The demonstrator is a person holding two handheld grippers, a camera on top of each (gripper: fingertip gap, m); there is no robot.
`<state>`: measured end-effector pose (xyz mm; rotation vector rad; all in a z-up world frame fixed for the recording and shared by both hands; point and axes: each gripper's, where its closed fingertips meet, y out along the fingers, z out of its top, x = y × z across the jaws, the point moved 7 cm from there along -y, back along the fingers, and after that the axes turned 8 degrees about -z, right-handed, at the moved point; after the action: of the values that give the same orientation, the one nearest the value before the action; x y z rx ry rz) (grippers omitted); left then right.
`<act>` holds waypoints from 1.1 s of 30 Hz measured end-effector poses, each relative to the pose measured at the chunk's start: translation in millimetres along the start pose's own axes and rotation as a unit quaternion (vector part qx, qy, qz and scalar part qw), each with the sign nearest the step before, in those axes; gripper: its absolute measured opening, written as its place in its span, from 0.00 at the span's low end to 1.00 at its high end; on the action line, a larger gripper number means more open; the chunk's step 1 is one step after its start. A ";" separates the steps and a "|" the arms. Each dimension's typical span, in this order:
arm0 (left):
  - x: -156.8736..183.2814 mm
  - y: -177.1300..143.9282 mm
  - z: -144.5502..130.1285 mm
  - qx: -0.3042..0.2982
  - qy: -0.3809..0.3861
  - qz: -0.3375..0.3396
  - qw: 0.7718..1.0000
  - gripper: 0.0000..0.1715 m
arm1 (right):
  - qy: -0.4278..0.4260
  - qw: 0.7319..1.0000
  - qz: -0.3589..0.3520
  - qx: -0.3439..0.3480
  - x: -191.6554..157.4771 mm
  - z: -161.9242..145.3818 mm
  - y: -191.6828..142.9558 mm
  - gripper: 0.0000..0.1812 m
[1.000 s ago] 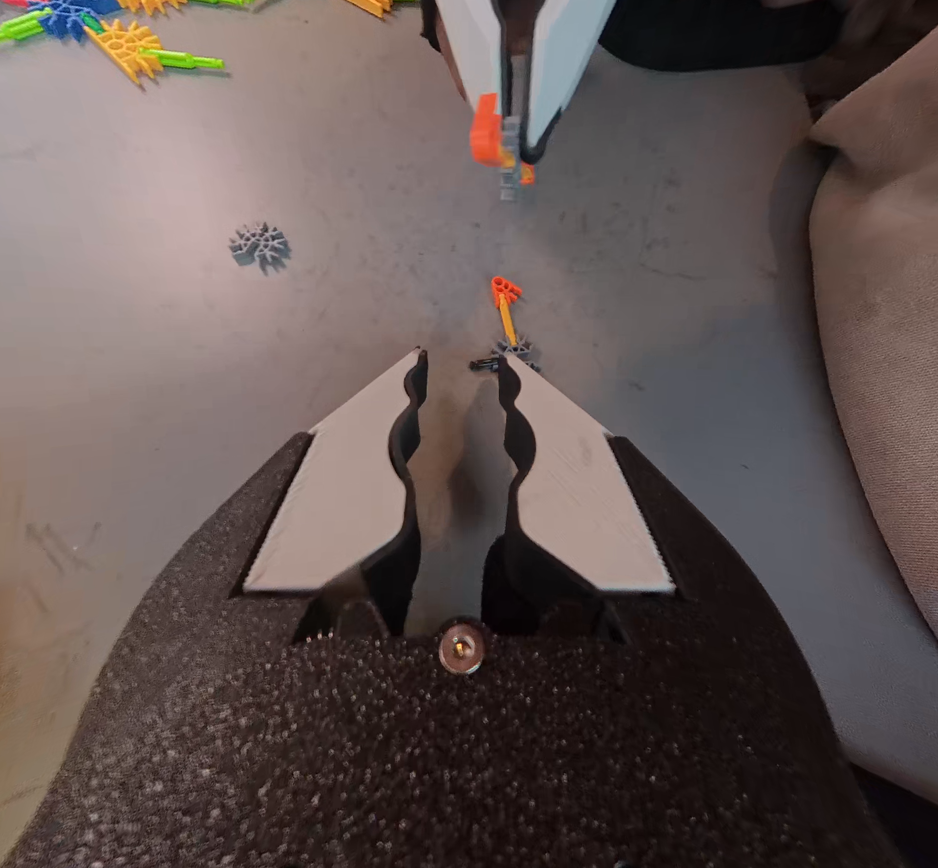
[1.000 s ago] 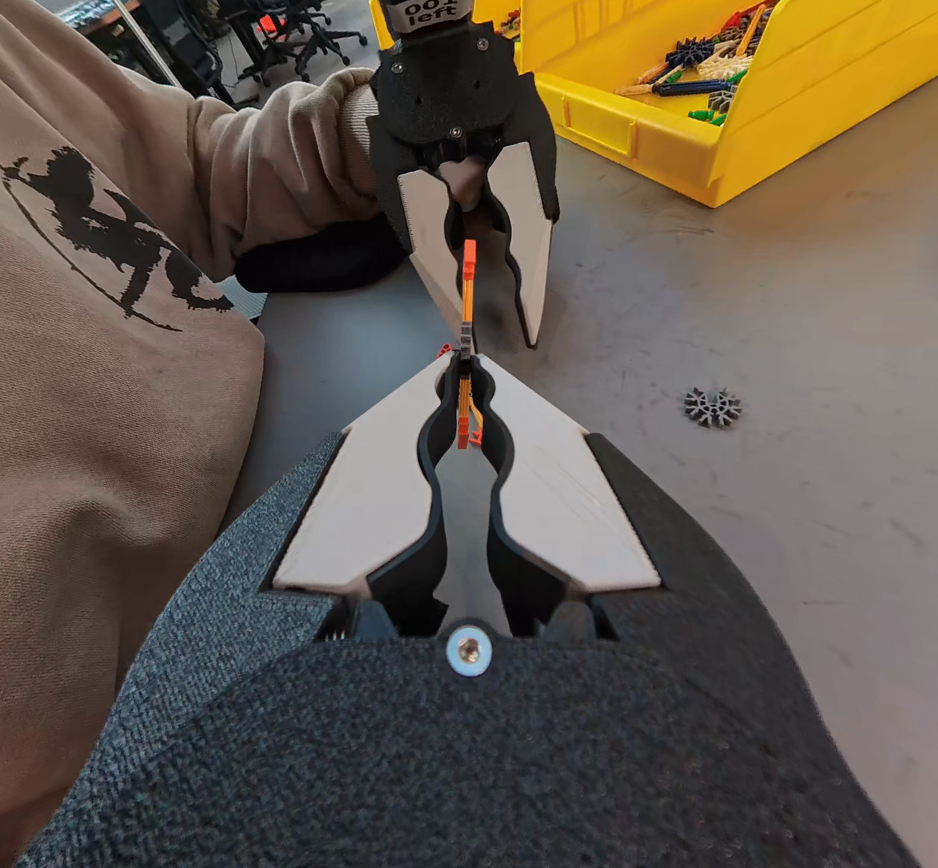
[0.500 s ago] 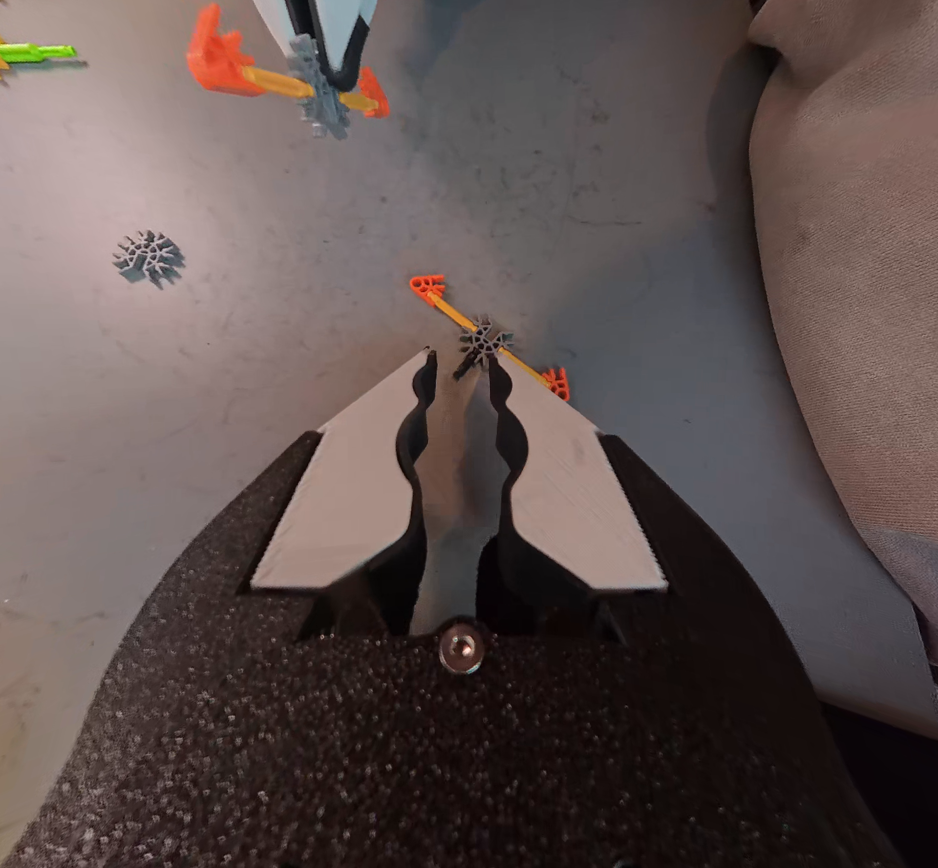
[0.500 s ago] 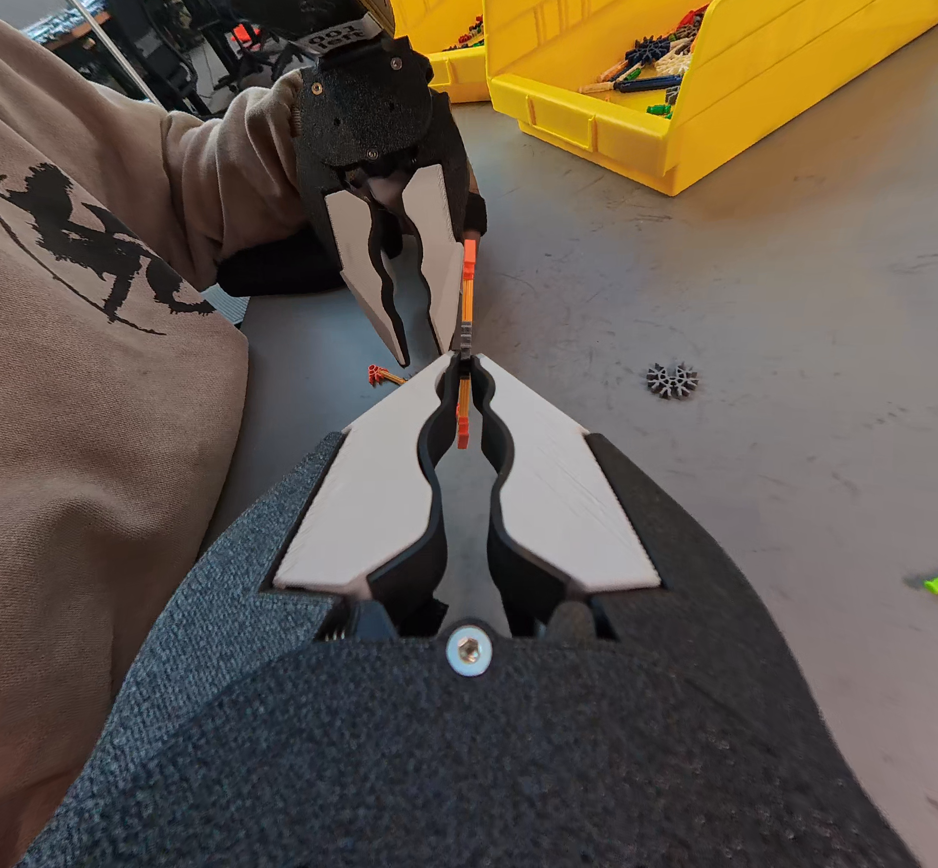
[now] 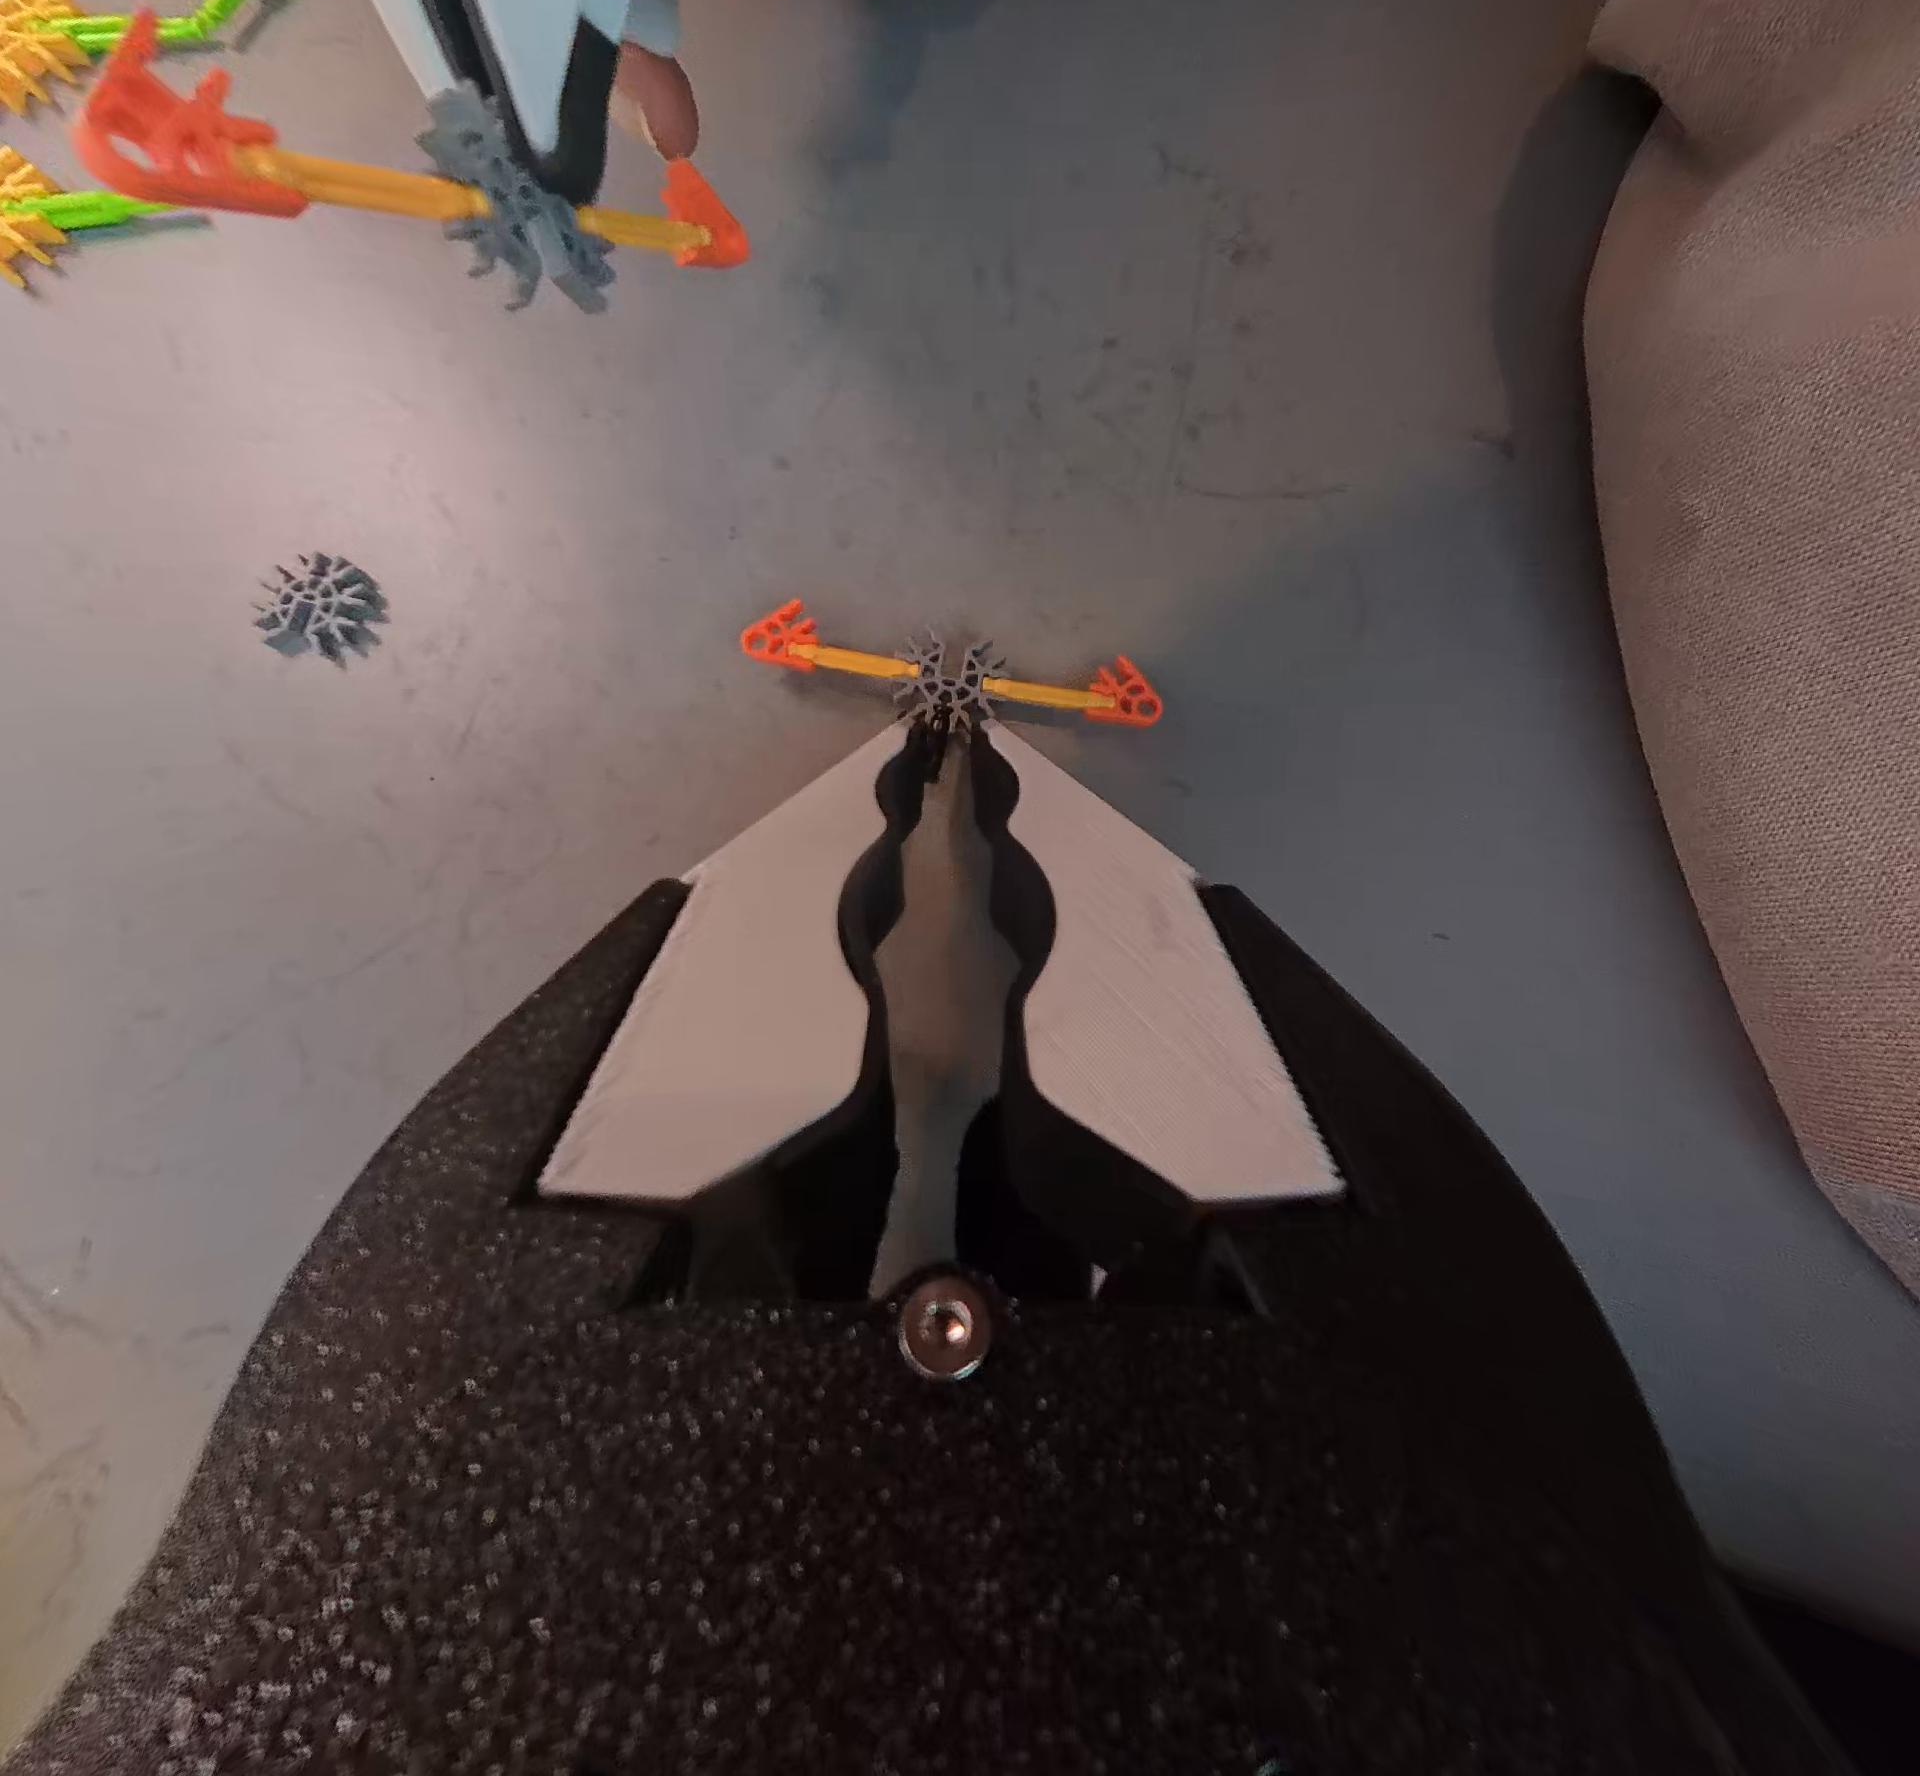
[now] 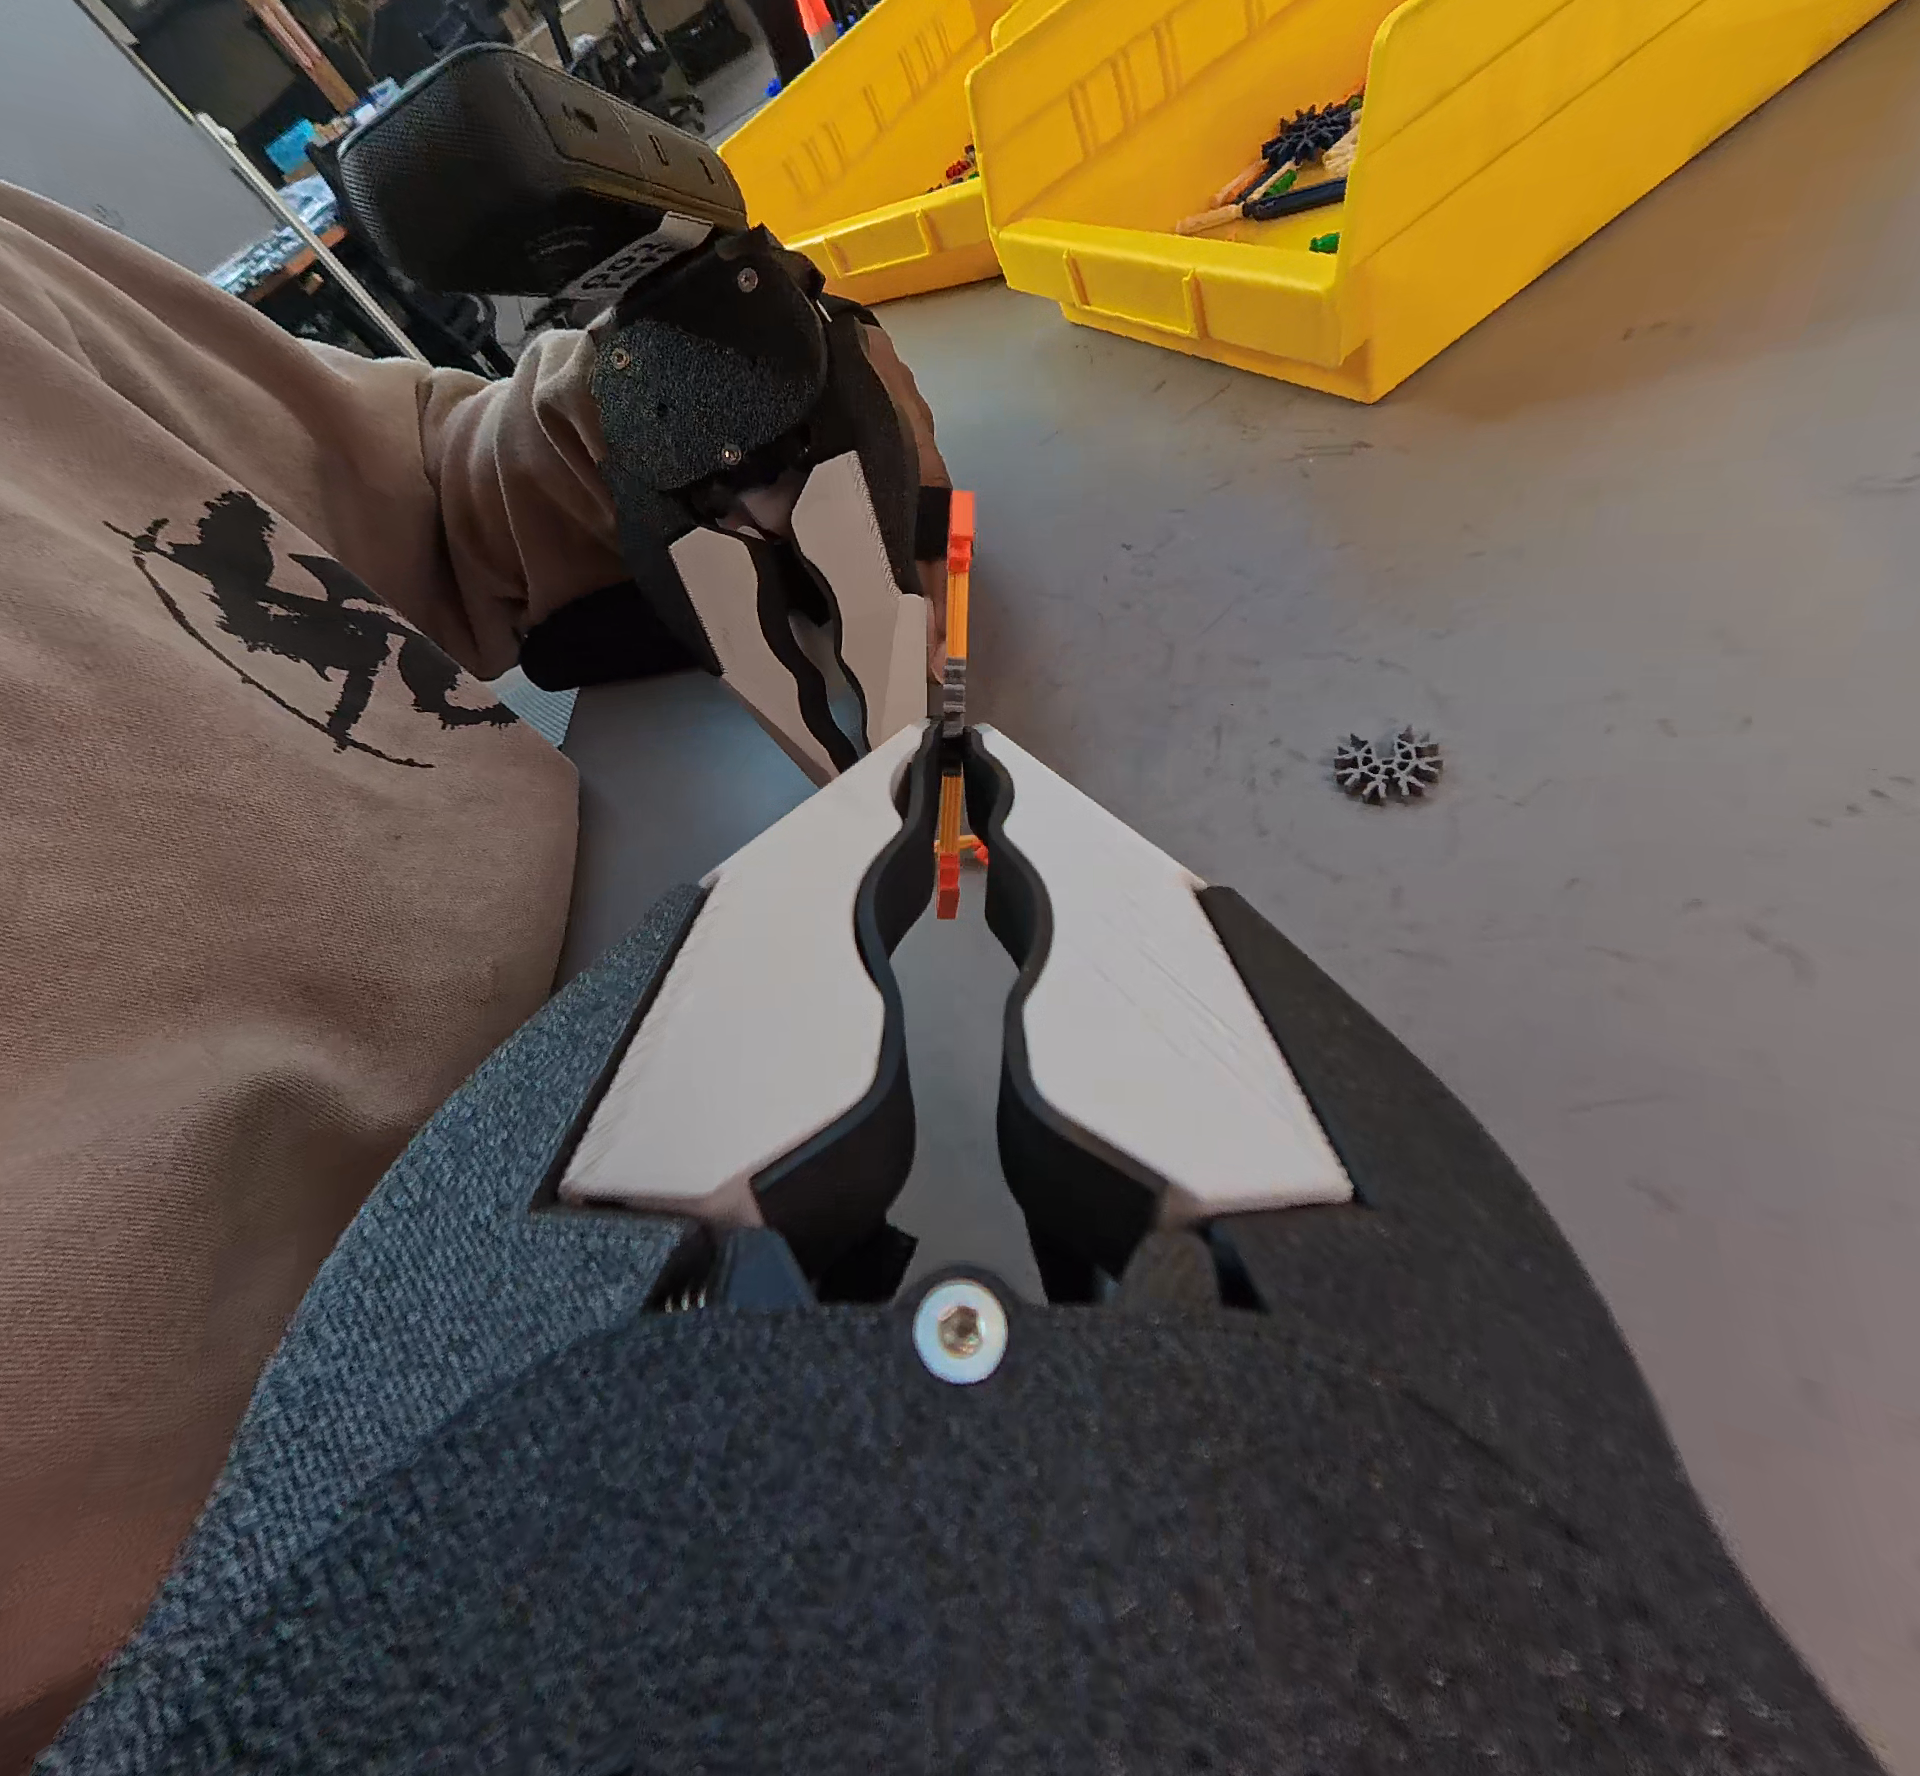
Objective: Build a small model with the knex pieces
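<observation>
A small assembly point(image 5: 951, 677) lies on the grey table point(image 5: 1143, 376): a grey snowflake connector with two yellow rods, orange end pieces and a short black peg. My left gripper point(image 5: 940, 734) is low over it, jaws narrowed around the black peg at the connector's near edge. My right gripper point(image 6: 948, 739) is shut on the grey connector of a second, similar assembly point(image 6: 958, 625) and holds it upright above the table. That assembly point(image 5: 499, 199) and the right gripper point(image 5: 520, 137) show at the upper left of the left wrist view. The left gripper point(image 6: 831, 677) stands just behind it.
A loose grey connector point(image 5: 322, 606) lies left of the left gripper, also in the right wrist view point(image 6: 1387, 765). Two yellow bins point(image 6: 1195, 292) with loose pieces stand at the back. Green, yellow and blue builds point(image 5: 62, 43) lie far left. A person's beige sleeve point(image 5: 1766, 479) borders the right. Tip to tip, the grippers are about 10 cm apart.
The left jaws have narrowed around the peg. The lying assembly has turned from pointing away to lying crosswise. The right gripper with its assembly has moved left and nearer.
</observation>
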<state>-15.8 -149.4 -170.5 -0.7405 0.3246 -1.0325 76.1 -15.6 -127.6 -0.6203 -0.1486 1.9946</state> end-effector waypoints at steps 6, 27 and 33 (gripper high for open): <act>-14.0 -29.2 20.4 0.163 -0.070 -0.005 0.984 0.05 | 0.039 0.998 0.037 0.039 -1.0 6.9 -6.6 0.01; -27.2 -41.4 30.8 0.292 -0.191 -0.056 0.936 0.01 | 0.062 0.994 0.078 0.046 -6.7 4.0 1.3 0.00; -27.3 -41.5 30.1 0.292 -0.194 -0.058 0.935 0.01 | 0.052 0.995 0.071 0.036 -7.8 0.9 5.2 0.01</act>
<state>-39.4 -126.3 -122.7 -0.4051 -0.3655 -0.9965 74.4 -24.6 -125.9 -0.7021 0.0321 2.0890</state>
